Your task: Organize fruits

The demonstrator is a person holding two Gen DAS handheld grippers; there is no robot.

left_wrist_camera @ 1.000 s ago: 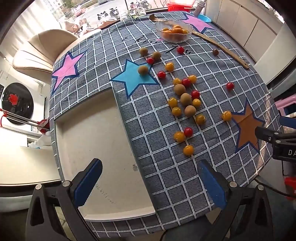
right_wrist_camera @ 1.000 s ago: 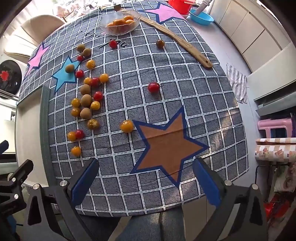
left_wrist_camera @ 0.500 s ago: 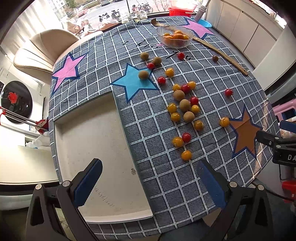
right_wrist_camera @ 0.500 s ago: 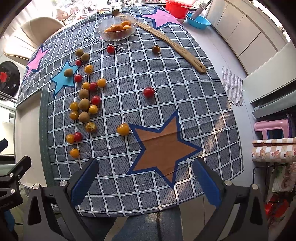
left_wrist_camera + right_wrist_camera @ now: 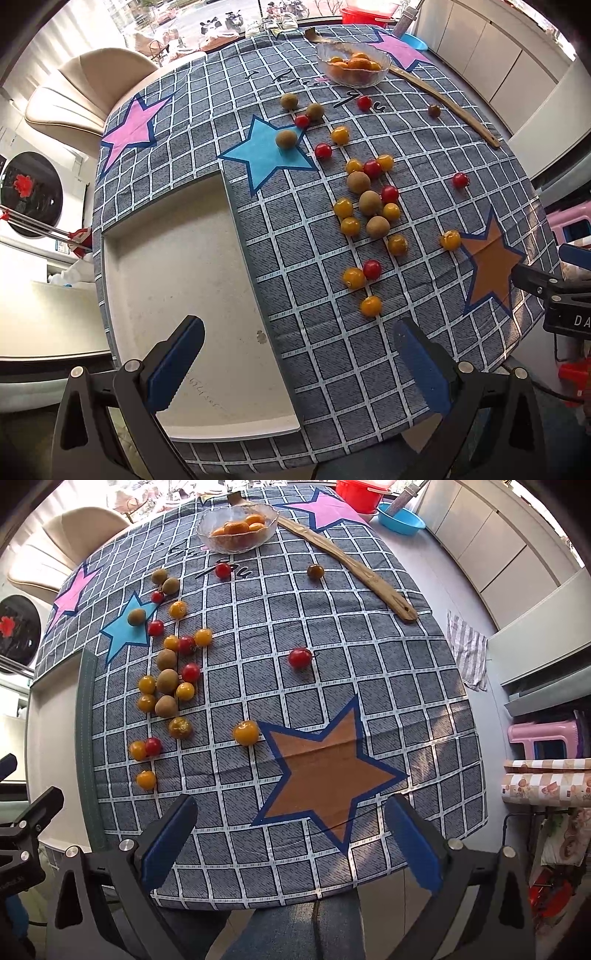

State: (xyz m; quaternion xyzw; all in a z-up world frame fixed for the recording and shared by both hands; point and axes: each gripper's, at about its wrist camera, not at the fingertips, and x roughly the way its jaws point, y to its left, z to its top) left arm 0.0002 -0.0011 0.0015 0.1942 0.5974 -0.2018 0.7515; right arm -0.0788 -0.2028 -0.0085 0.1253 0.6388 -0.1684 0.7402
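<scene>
Meanwhile, scattered across checked tablecloth (image 5: 332, 635): loose fruits (image 5: 369, 203), wooden spatula (image 5: 347, 568) far right. Far off, glass bowl (image 5: 352, 68) holding oranges (image 5: 356, 64); near left, bare white tray (image 5: 177, 280). Left gripper (image 5: 299, 362) and right gripper (image 5: 291, 842) both spread wide, grasping nothing.

Beige chair (image 5: 85, 96) by sunlit window; white cabinets (image 5: 491, 48) opposite.
</scene>
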